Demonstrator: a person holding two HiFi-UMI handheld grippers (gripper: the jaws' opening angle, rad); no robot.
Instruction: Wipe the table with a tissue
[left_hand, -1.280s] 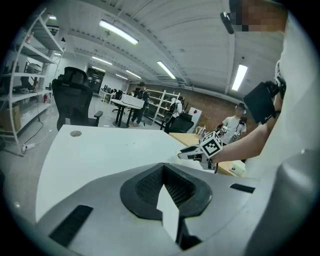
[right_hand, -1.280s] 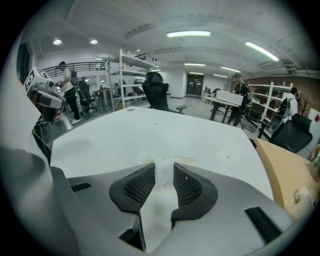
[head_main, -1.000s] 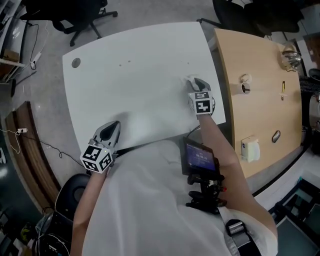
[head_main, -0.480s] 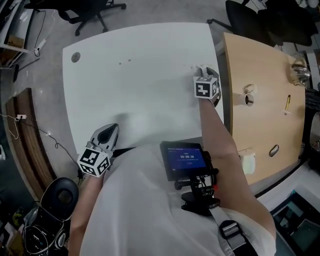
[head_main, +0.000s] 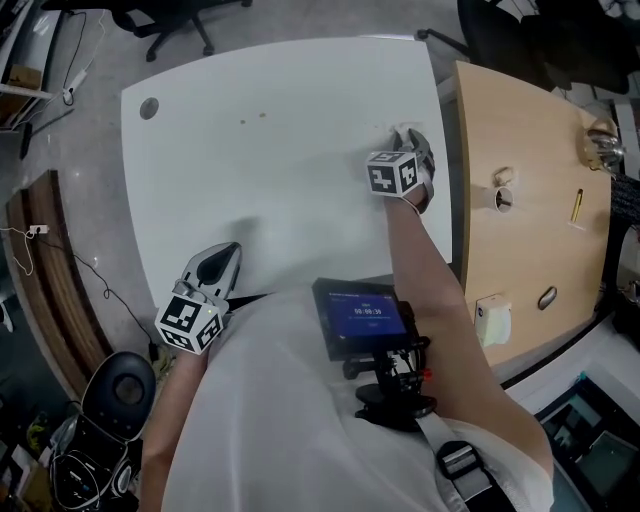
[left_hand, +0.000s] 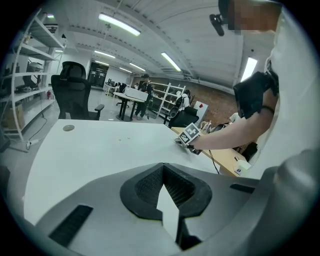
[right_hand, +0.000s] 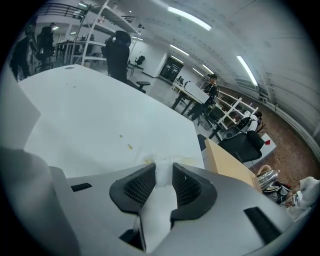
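A white table (head_main: 280, 190) fills the head view. My right gripper (head_main: 408, 136) leans down onto it near its right edge, and its marker cube (head_main: 392, 172) hides most of what it holds. In the right gripper view this gripper (right_hand: 162, 167) is shut on a white tissue (right_hand: 159, 200), whose crumpled front end presses on the tabletop beside a faint yellowish smear (right_hand: 146, 160). Small yellow specks (right_hand: 130, 146) lie just beyond. My left gripper (head_main: 226, 252) rests at the table's near edge, shut and holding nothing, with its tips meeting (left_hand: 162, 167).
A wooden table (head_main: 530, 210) with small objects on it adjoins the right side. The white table has a round grommet hole (head_main: 148, 107) at its far left corner and two specks (head_main: 262, 115). An office chair (head_main: 170, 20) stands beyond. A screen (head_main: 360, 312) hangs on the person's chest.
My right gripper has slid the tissue farther away along the table's right edge and rolled, so its cube now shows two faces. The left gripper has stayed in place.
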